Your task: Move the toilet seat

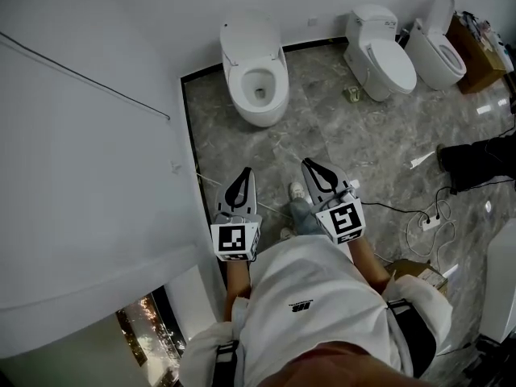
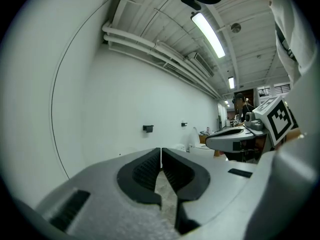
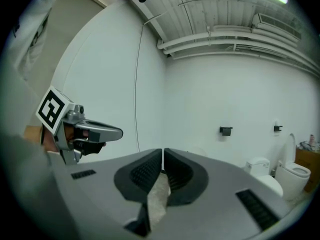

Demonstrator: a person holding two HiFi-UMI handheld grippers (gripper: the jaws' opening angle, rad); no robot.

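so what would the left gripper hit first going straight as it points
Likely the open toilet ahead; the floor between it and the left gripper looks free, but depth is unclear.

— Any writing to read here?
— None. The left cube [image 1: 235, 242] and the right cube [image 1: 347, 220] carry only black-and-white square markers, no letters or numbers.
— And the white shirt [image 1: 330, 285]?
— It has a small dark print [image 1: 300, 305], too small to read.
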